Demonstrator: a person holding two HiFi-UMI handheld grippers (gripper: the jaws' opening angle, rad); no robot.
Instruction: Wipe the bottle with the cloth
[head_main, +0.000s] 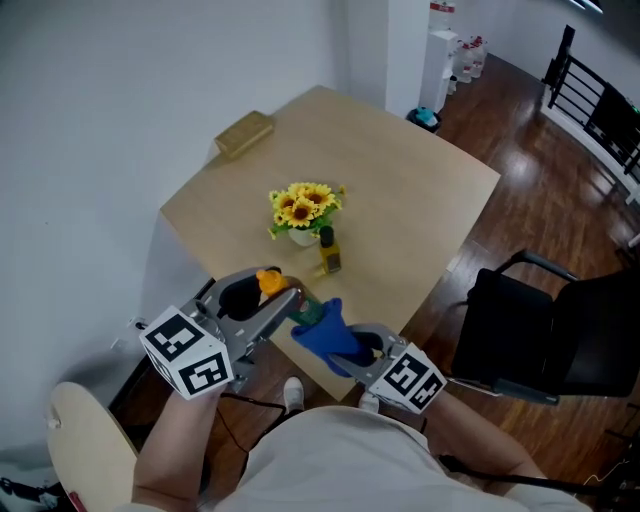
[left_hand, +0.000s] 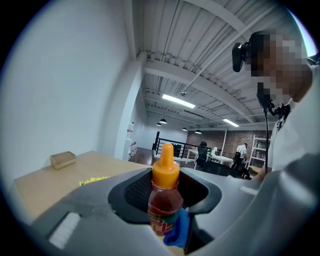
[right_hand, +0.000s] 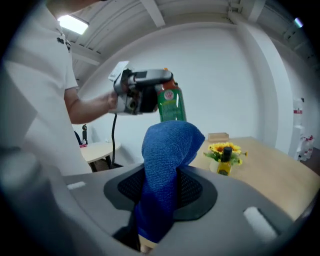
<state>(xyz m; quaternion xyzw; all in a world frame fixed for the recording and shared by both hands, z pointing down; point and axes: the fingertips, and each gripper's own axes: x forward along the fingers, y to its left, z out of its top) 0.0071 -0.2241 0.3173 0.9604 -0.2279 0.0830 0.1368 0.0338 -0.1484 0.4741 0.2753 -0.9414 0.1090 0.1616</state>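
bottle (left_hand: 164, 202) sits clamped between the left gripper's (head_main: 283, 300) closed jaws, low centre of the head view. right gripper's (head_main: 352, 350) jaws pinch the blue cloth (right_hand: 167, 160), pressed against the bottle's lower side. best to hold firm and rub along its body, turning for full coverage.

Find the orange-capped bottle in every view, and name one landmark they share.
Head view: bottle low centre, beside the blue cloth.
Left gripper view: bottle bottom centre, clamped between the jaws.
Right gripper view: bottle upper centre, just above the cloth.
Shared landmark: the brown box.
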